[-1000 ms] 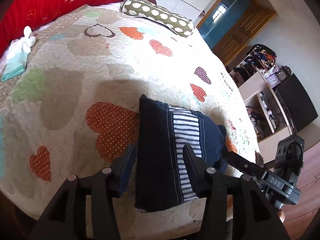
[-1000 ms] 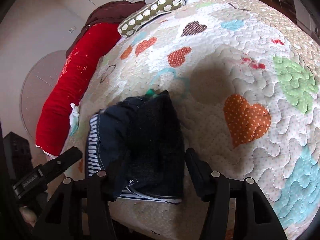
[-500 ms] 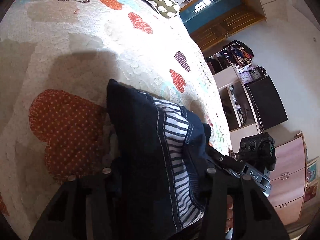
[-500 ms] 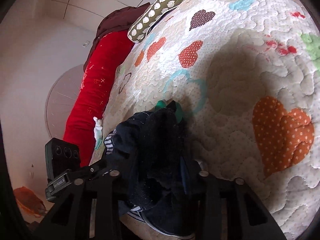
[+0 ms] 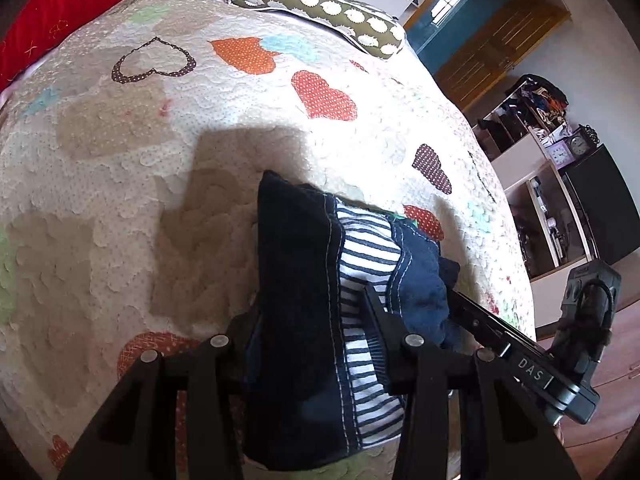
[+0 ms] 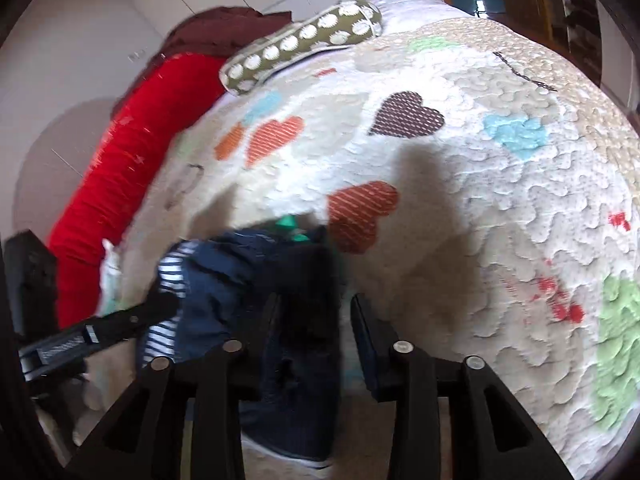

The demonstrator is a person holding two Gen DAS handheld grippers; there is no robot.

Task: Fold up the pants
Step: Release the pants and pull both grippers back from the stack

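The folded dark navy pants (image 5: 296,280), with a blue-and-white striped lining (image 5: 364,256), lie as a compact bundle on the heart-patterned quilt (image 5: 140,152). My left gripper (image 5: 308,336) has its fingers on either side of the bundle's near end, pressed against the cloth. In the right wrist view the pants (image 6: 288,304) lie between the fingers of my right gripper (image 6: 314,320), which also close in on the fabric. Each gripper shows in the other's view: the right one (image 5: 520,352) at the bundle's right, the left one (image 6: 100,332) at its left.
A long red bolster (image 5: 52,12) and a green spotted pillow (image 5: 316,8) lie at the head of the bed. A small white-and-teal cloth (image 6: 110,276) lies by the bolster. Shelves and a dark cabinet (image 5: 600,208) stand beyond the bed's right edge.
Both grippers closed in around the folded bundle from open positions in front of it, and now hold it. Both views have shifted, and more of the far quilt shows than half a second ago.
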